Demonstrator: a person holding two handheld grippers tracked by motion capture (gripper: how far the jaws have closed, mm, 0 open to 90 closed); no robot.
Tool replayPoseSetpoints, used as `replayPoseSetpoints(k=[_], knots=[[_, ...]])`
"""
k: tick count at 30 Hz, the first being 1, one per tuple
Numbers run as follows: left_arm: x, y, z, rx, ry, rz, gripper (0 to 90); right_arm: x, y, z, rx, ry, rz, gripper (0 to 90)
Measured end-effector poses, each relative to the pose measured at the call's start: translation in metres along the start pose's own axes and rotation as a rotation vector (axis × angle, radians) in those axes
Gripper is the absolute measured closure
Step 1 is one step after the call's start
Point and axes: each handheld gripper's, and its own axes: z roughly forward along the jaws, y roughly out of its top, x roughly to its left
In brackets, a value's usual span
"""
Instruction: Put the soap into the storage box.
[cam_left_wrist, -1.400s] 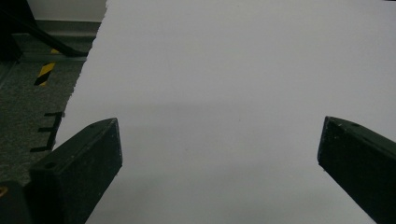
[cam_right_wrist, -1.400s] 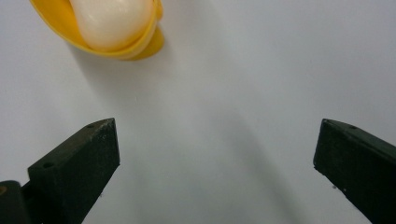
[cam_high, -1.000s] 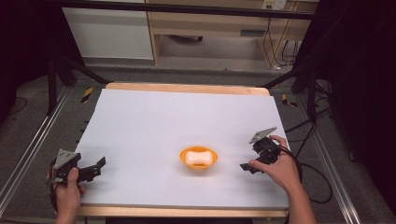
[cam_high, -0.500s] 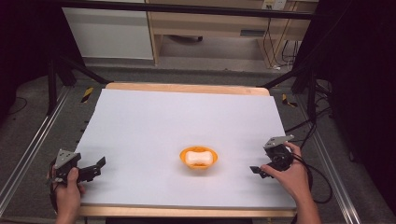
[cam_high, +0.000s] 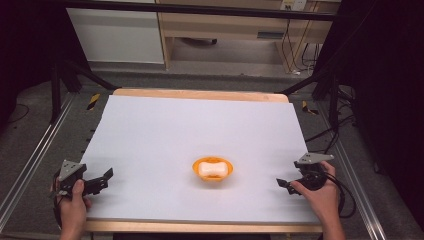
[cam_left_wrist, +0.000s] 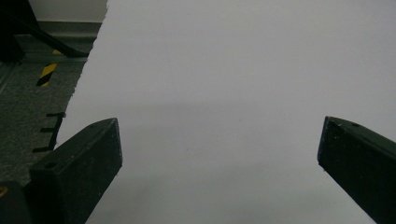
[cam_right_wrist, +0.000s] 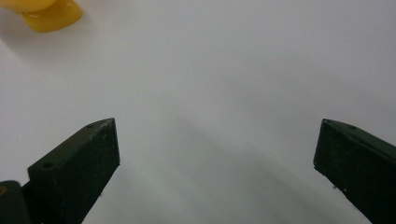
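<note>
White sheeting covered nearly the whole table, with a strip of pale wood bare along the far edge. Near the middle, toward the near side, sat an orange bowl with a whitish lump inside it. The left gripper was held at the near left corner, over the sheet's edge, its jaws spread wide with nothing between them; in the left gripper view they framed plain white surface and grey floor with a yellow-and-black marker. The right gripper was held near the right edge, well apart from the bowl, jaws likewise spread and empty. Beyond the table lay grey carpeted floor, metal rails on both sides, black stand legs, trailing cables and light wooden furniture against the far wall.
</note>
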Motion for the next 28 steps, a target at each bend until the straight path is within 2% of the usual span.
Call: replayPoseSetpoints(k=[8, 10, 13, 16, 18, 21, 26, 28], knots=[[0.0, 0.0, 0.0, -0.003, -0.001, -0.001, 0.0, -0.01, -0.032, -0.013, -0.126, -0.002, 0.113, 0.6], [0.0, 0.0, 0.0, -0.002, -0.001, 0.0, 0.0, -0.012, -0.04, -0.016, -0.15, -0.013, 0.126, 0.6], [0.0, 0.0, 0.0, -0.004, 0.0, -0.001, 0.0, -0.016, -0.055, -0.022, -0.209, -0.032, 0.172, 0.6], [0.0, 0.0, 0.0, -0.006, -0.001, -0.005, 0.0, -0.018, -0.061, -0.03, -0.278, -0.047, 0.204, 0.6], [0.0, 0.0, 0.0, -0.006, -0.002, -0.005, 0.0, -0.018, -0.063, -0.031, -0.287, -0.05, 0.204, 0.6], [0.0, 0.0, 0.0, -0.01, -0.006, -0.007, 0.0, -0.016, -0.069, -0.034, -0.328, -0.067, 0.22, 1.6], [0.0, 0.0, 0.0, -0.008, -0.005, -0.005, 0.0, -0.015, -0.069, -0.033, -0.329, -0.079, 0.221, 1.6], [0.0, 0.0, 0.0, -0.006, -0.003, -0.003, 0.0, -0.015, -0.069, -0.034, -0.333, -0.084, 0.235, 1.3]])
